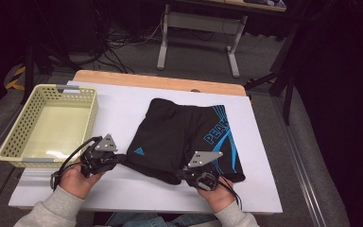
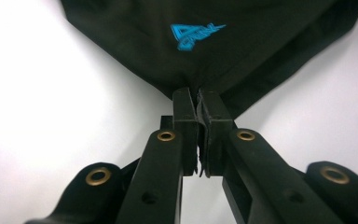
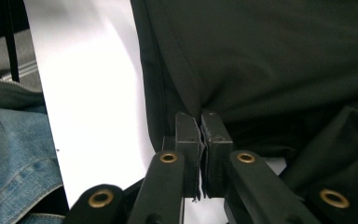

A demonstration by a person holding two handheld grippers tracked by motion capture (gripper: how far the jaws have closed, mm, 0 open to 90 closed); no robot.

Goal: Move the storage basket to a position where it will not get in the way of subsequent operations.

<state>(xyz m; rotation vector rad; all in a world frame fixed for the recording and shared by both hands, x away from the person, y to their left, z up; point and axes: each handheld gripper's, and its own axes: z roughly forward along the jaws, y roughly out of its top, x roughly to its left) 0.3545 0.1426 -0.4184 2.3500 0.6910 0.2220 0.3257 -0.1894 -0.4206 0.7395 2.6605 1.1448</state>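
The soft, light black swim shorts (image 1: 182, 137), near the tabletop's front edge, are pinched at the hem corners by the left tool (image 1: 120, 160) and right tool (image 1: 182, 174).

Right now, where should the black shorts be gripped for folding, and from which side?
Grip the shorts at the near leg hems, coming from the person's side: the hems are thin and face that edge. The left gripper and right gripper already pinch there.
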